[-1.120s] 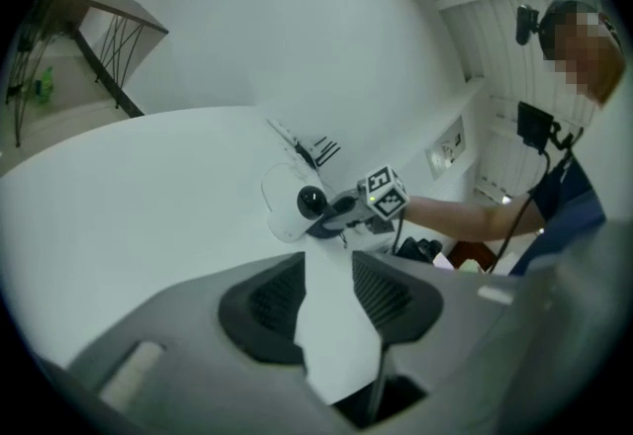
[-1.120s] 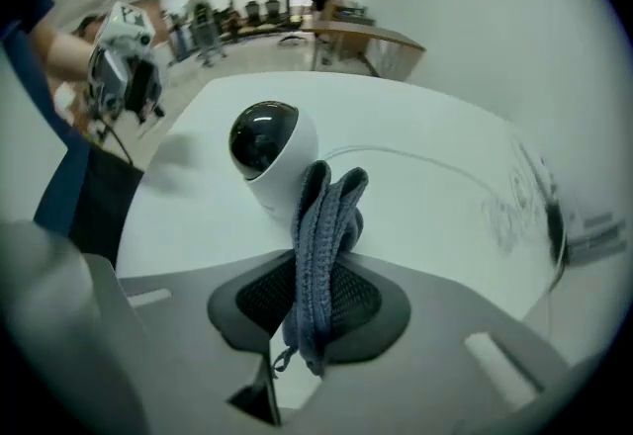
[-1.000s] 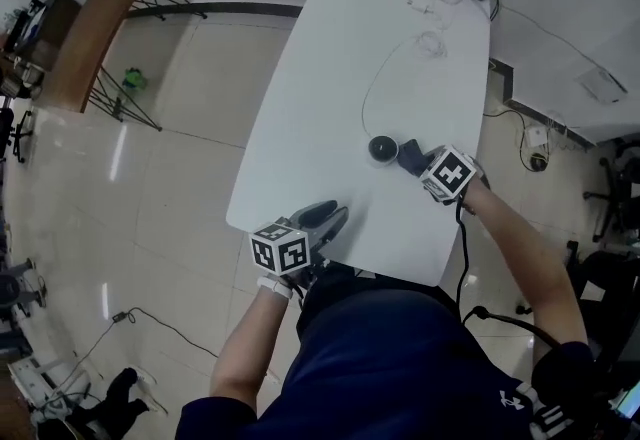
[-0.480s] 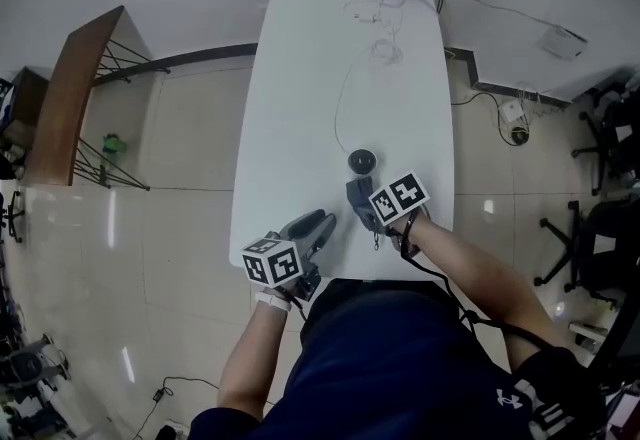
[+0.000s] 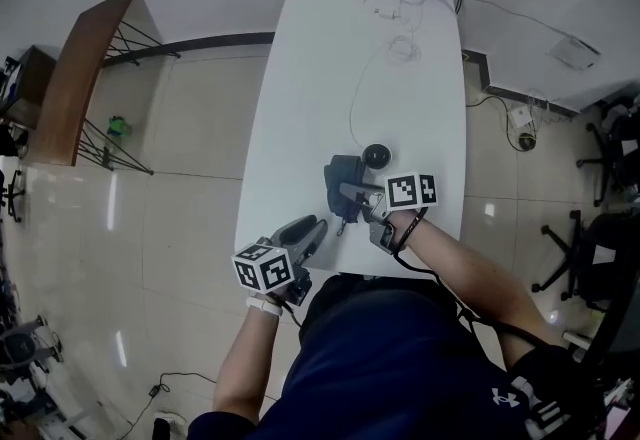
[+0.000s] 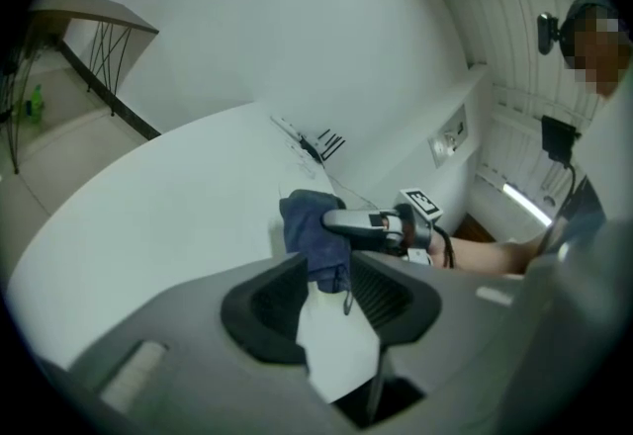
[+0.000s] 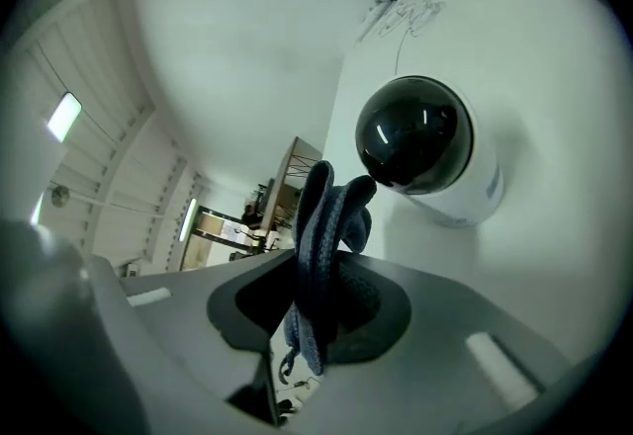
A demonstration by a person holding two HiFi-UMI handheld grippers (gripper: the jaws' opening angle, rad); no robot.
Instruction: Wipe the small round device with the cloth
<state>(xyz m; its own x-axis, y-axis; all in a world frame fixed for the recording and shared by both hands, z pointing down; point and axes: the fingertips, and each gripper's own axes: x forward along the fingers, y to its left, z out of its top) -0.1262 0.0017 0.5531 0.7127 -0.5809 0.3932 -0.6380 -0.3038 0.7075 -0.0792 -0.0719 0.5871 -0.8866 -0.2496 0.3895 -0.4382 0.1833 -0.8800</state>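
White table (image 5: 300, 108) | cloth (image 5: 336, 175) hangs down from right gripper (image 5: 349, 192) | device (image 5: 377, 155) dome seemingly up

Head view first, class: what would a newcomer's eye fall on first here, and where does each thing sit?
The dark blue cloth stands out, pinched in the right claw and bunched beside the small round device with its glossy black dome, on the white table. The left claw hangs open and empty at the table's near edge.
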